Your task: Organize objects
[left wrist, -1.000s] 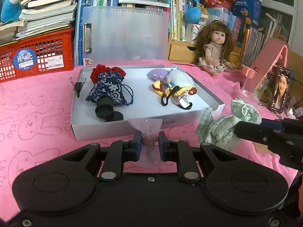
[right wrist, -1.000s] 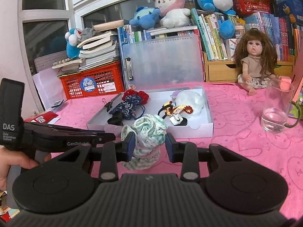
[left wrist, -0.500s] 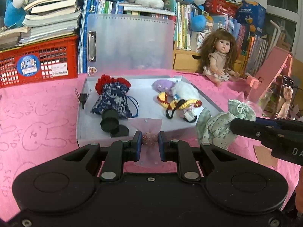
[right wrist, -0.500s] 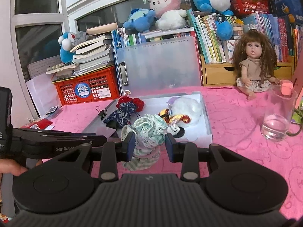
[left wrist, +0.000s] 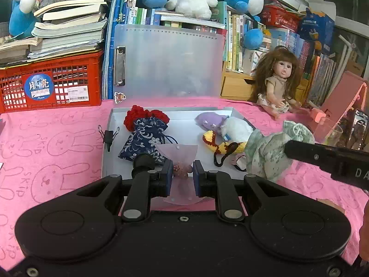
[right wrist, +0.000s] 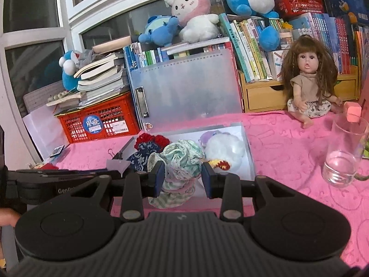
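The small translucent pink pouch (left wrist: 177, 161) sat pinched between the fingers of your left gripper (left wrist: 182, 178), held just over the near edge of the shallow white box (left wrist: 110, 124) on the pink cloth (left wrist: 50, 138). Your right gripper (right wrist: 183, 180) was clamped on the green-and-white cloth bundle (right wrist: 181, 159), beside the box's right front corner. Inside the box lay a blue floral drawstring bag (left wrist: 144, 139), a white plush (left wrist: 237, 128) and a yellow crocheted piece (left wrist: 221, 145).

I see even, moderately bright indoor light on both feeds, with soft shadows. Fisheye distortion bends the bookshelf (right wrist: 288, 53) and window frame (right wrist: 66, 23) at the edges. Corners vignette to black. Focus is acceptable; distant detail is slightly soft.
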Motion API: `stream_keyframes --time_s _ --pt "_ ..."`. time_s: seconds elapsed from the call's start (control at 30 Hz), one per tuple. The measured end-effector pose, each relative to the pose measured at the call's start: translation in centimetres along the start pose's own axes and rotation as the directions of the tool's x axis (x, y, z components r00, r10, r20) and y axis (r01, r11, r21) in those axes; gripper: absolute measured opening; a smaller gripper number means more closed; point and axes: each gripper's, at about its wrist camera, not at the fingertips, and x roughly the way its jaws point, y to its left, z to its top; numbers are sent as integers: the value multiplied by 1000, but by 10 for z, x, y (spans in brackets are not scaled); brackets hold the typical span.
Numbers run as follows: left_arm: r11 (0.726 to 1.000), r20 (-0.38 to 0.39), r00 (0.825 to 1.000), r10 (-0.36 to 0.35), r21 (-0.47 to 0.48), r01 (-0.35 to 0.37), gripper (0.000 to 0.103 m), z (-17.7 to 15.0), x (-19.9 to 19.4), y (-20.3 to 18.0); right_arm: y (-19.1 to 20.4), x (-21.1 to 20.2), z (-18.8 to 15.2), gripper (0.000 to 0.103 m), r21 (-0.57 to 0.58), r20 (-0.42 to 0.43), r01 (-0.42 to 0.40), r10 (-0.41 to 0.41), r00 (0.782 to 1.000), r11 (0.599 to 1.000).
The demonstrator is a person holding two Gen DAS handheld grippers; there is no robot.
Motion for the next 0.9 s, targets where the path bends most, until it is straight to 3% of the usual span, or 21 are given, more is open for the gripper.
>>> stream_keyframes --time_s 0.63,0.7,0.73,0.77,0.9 --pt "999 -8 1000 24 -29 -24 17 -2 17 9 -3 20 6 37 24 -6 -18 18 1000 1000" --pt "999 -8 1000 26 -22 -26 18 -5 17 10 -6 12 -1 48 15 -20 -42 42 999 999" --pt "999 -11 1000 25 -24 -25 18 -6 16 11 -7 8 -6 60 6 -26 -51 51 998 999" --pt "999 -15 1000 24 -29 -24 18 -7 16 12 -8 4 -11 66 -1 -36 -63 62 997 998" --pt "999 -19 1000 23 -33 -23 18 -11 15 13 -11 -14 -32 76 -11 -74 -98 97 993 995"
